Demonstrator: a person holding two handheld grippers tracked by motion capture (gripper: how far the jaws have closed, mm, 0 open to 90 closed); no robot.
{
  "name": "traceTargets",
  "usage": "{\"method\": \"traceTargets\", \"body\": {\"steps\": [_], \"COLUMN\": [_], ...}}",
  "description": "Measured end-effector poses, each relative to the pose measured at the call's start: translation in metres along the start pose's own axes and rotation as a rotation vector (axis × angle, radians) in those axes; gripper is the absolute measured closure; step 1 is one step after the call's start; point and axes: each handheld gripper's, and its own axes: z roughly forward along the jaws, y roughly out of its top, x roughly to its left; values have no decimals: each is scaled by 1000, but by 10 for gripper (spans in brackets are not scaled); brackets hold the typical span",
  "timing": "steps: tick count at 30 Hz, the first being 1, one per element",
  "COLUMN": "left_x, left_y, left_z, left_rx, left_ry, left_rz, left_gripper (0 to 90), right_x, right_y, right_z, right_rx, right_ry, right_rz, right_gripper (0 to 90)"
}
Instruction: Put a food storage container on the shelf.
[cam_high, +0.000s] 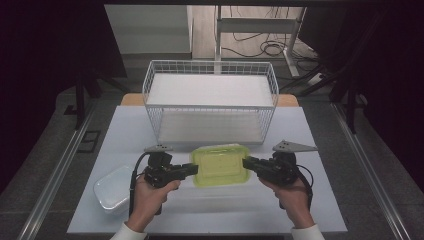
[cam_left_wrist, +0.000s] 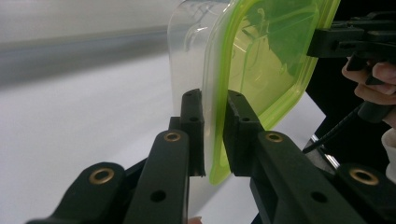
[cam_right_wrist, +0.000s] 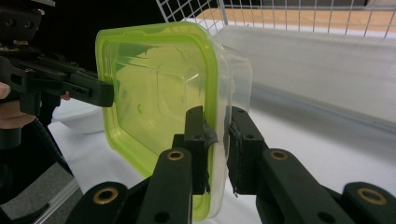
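Observation:
A clear plastic container with a lime-green lid (cam_high: 220, 165) hangs just above the white table, in front of the wire basket. My left gripper (cam_high: 195, 170) is shut on its left end and my right gripper (cam_high: 246, 162) is shut on its right end. In the left gripper view the jaws (cam_left_wrist: 212, 100) pinch the lid's rim and the clear wall, the green lid (cam_left_wrist: 271, 51) rising beyond, with the right gripper (cam_left_wrist: 355, 37) at its far edge. In the right gripper view the jaws (cam_right_wrist: 218, 114) clamp the rim of the container (cam_right_wrist: 154, 88), and the left gripper (cam_right_wrist: 70, 84) holds the opposite side.
A white wire basket (cam_high: 210, 95) with a pale liner stands at the back middle of the table (cam_high: 320, 200), close behind the held container. A second clear lidded container (cam_high: 112, 192) lies at the front left, beside my left hand. Dark floor lies beyond both table sides.

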Motion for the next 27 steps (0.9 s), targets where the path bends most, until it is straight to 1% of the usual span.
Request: {"method": "traceTargets", "body": {"steps": [5,14,19,22,27], "left_x": [-4,-11,-13,-14,-10], "left_y": [11,30,44,52,66], "left_z": [-4,-9,-5,-3,-2], "left_rx": [-16,-43,-49,-48,-56], "left_ry": [1,-15,-19,-19,-27], "left_rz": [12,34,52,62,68], "left_gripper": [794,794,794,795,794], "right_x": [2,4,0,-5,-10], "right_y": [10,29,36,42,53], "right_z": [-4,-15,-20,-22,-22], "right_rx": [-16,-40,-54,-55,-63], "right_ry": [-10,-22,-34,-37,-43], "right_rz": [-9,-30,-26,-22,-30], "right_gripper": [789,789,789,789,787]}}
